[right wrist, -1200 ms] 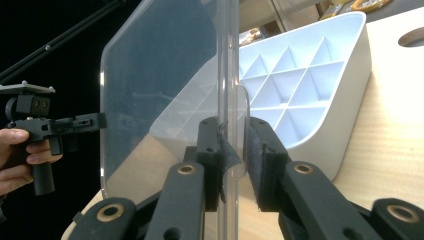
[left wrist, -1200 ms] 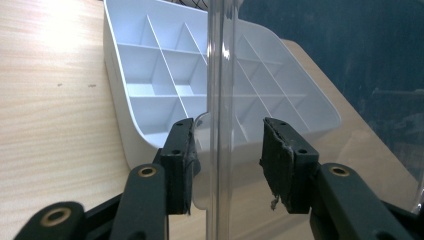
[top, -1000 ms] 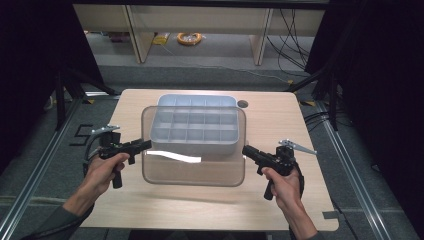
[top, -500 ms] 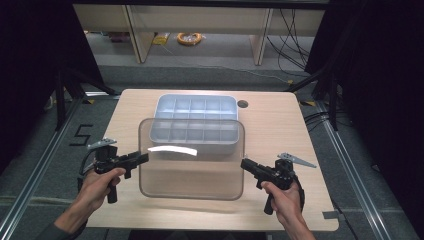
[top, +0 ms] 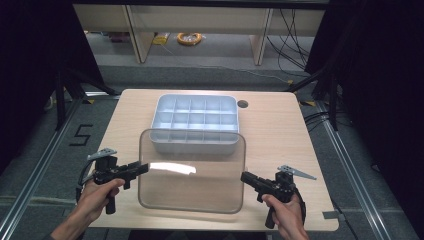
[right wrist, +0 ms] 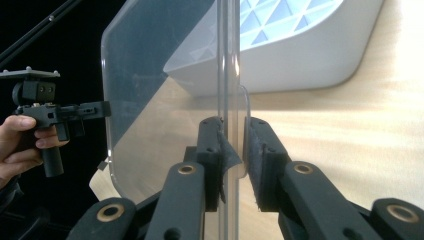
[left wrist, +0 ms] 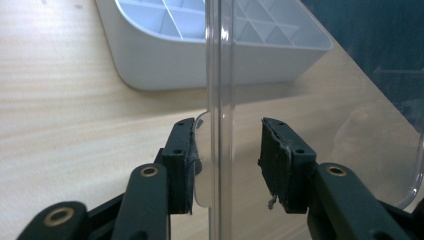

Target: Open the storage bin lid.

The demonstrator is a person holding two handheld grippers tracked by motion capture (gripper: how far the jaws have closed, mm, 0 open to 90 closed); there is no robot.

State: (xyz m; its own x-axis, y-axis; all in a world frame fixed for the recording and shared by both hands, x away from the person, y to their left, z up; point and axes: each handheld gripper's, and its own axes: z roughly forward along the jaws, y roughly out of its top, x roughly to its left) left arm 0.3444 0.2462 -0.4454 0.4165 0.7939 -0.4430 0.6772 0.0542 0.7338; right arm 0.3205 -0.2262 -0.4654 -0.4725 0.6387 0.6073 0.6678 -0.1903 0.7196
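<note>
Clear rectangular plastic lid [top: 192, 172] with rounded corners is held flat over the pale wooden surface [top: 280, 125], carried between both tools, on the person's side of the surface. Its far edge overlaps the near rim of the pale grey plastic divided tray [top: 196, 122], which sits at 12 o'clock from the lid. Left hand-held gripper [top: 142, 167] meets the lid's edge at 9 o'clock; in the left gripper view [left wrist: 227, 160] the edge stands between the jaws with a clear gap to one pad, so whether it is truly clamped I cannot tell from that view; log-independent look suggests narrow. Right hand-held gripper [top: 245, 176] at 3 o'clock; right gripper view [right wrist: 233, 150] shows both pads pressed onto the lid's rim.
</note>
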